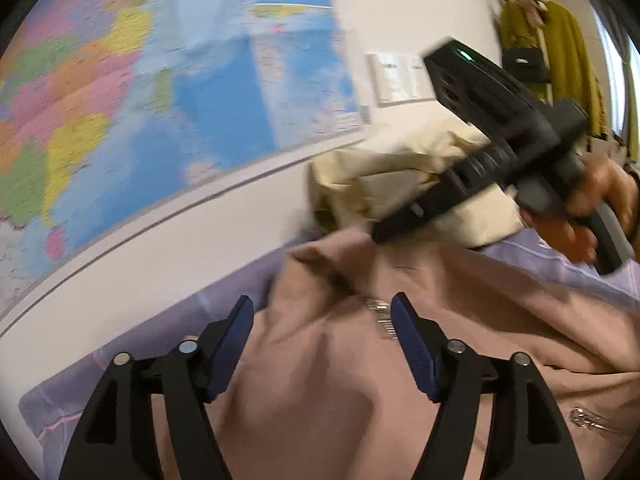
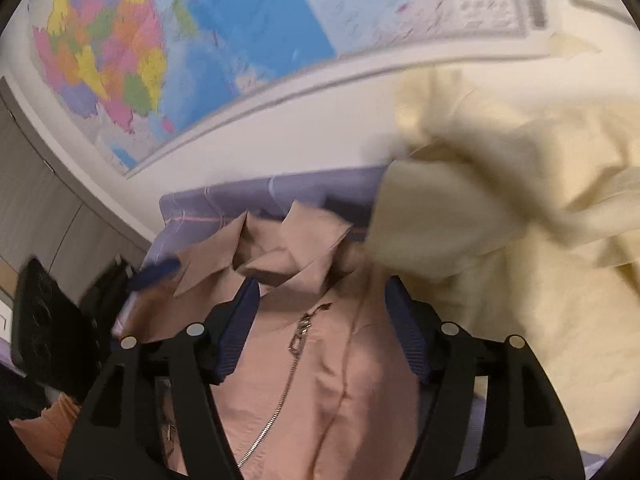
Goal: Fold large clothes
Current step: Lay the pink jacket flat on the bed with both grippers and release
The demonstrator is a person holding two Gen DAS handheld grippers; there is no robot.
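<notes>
left wrist view: left gripper point(image 1: 322, 344) jaws apart, two blue pads point(image 1: 230, 350) clear of the cloth, nothing pinched. one pink jacket point(image 1: 340, 380) lies spread right under and beyond it on a lilac sheet point(image 1: 120, 364); one zipper pull point(image 1: 588, 420) shows near right. one cream garment point(image 1: 400, 176) bunched at the far side against the wall, just past the jacket. right gripper point(image 1: 404, 220) comes in from the right, held by one hand point(image 1: 592, 208), low over the jacket's far edge; can't tell its jaws from here. one map point(image 1: 160, 92) on the wall, far left. mustard clothes point(image 1: 560, 64) hang far right. right wrist view: right gripper point(image 2: 324, 328) jaws released, two pads either side of the jacket point(image 2: 320, 380) chest, not pressing. one collar point(image 2: 296, 248) lies open at the far end, one zipper point(image 2: 276, 412) runs toward the near edge. cream garment point(image 2: 520, 220) piled right, overlapping the jacket's right shoulder. left gripper point(image 2: 156, 274) at left edge, blurred, one blue pad visible. same map point(image 2: 200, 40) on the far wall.
</notes>
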